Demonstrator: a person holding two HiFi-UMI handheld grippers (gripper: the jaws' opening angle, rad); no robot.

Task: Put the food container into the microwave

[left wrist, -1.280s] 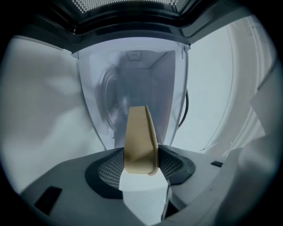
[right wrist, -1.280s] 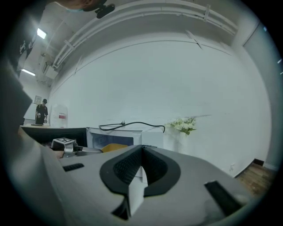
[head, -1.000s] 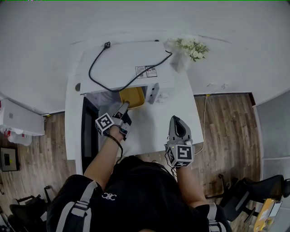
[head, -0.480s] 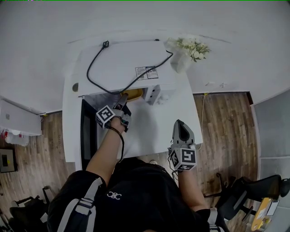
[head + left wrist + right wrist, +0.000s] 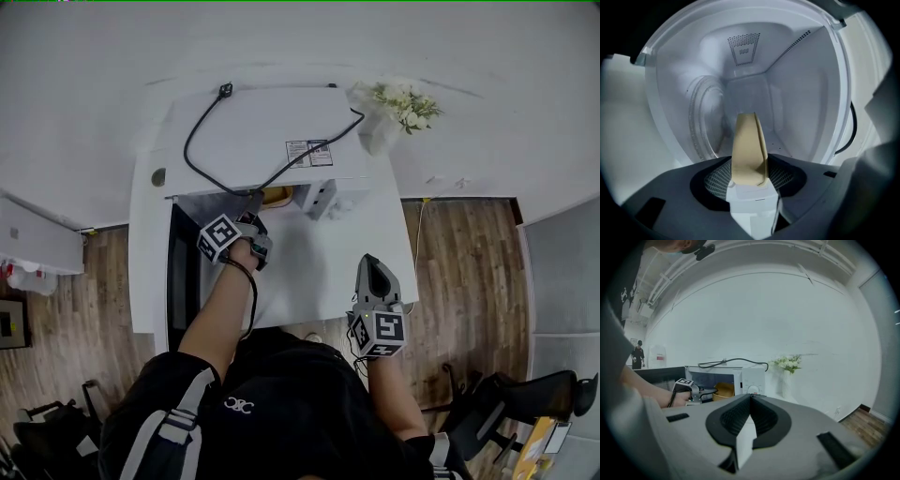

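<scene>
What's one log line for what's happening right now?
left hand-held gripper: shut on food container, inside microwave | right hand-held gripper: shut, empty, above table | microwave door: open

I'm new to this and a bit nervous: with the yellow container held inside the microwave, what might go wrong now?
The left gripper pinches the food container only by its rim; it may tip or slip if released above the turntable. The arm could also knock the open door.
</scene>
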